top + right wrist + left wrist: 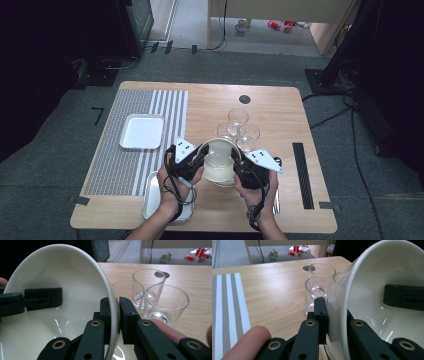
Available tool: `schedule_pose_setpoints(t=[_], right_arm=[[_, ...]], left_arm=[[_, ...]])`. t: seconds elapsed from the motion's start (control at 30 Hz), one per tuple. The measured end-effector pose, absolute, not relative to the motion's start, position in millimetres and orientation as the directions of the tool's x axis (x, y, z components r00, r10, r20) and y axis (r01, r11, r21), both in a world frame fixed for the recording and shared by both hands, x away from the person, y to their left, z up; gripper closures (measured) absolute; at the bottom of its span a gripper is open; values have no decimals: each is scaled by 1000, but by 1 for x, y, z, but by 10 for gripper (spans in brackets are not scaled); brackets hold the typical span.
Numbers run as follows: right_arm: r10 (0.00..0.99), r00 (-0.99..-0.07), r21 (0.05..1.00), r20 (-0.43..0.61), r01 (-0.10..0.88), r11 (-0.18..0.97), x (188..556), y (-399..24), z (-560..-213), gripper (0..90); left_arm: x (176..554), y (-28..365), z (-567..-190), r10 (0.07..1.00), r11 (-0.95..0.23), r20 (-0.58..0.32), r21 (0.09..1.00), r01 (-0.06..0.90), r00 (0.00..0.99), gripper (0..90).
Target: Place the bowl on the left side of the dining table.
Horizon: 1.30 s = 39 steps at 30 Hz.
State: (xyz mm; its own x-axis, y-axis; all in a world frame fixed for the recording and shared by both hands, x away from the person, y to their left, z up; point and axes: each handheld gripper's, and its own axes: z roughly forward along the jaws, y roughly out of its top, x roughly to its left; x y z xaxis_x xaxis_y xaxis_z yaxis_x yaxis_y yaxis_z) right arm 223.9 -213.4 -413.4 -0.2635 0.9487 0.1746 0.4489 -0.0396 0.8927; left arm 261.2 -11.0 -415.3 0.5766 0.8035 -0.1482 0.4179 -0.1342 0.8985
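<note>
Bowl: a white bowl [220, 165] is held tilted above the near middle of the table [210, 97], between both grippers.
Left gripper: the left gripper [336, 315] pinches the bowl's left rim, one jaw inside, one outside.
Right gripper: the right gripper [114, 312] pinches the right rim likewise.
Glasses: three clear glasses [238, 130] stand just beyond the bowl.
Trays: a white tray [142, 131] lies on the striped mat [125, 150] at left; a metal tray [152, 192] sits at the near edge.

Cream-white bowl [220, 162], black tongs [329, 315], clear glasses [239, 127], grey-and-white striped mat [132, 140], pale wood table [280, 110]
</note>
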Motion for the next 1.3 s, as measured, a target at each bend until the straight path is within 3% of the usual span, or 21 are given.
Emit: schedule_pose_setpoints(t=[0.1,0.2,0.33,0.63,1.3], right_arm=[[934,-293,887,203,459,-49,223,-217,-410,697],[940,-301,891,162,454,-8,222,-216,-406,479],[933,-318,890,167,456,-4,220,-217,-404,383],[926,-329,887,183,461,-12,216,-226,-400,304],[943,-281,886,179,463,-30,214,-246,-401,291]], left_arm=[[262,-7,-415,814,-136,-137,900,414,564,842],[265,-3,-416,819,-124,-147,898,422,555,841],[265,2,-415,822,-112,-153,901,420,548,841],[266,10,-411,831,-111,-142,905,410,538,840],[275,40,-410,870,-55,-161,908,415,467,840]])
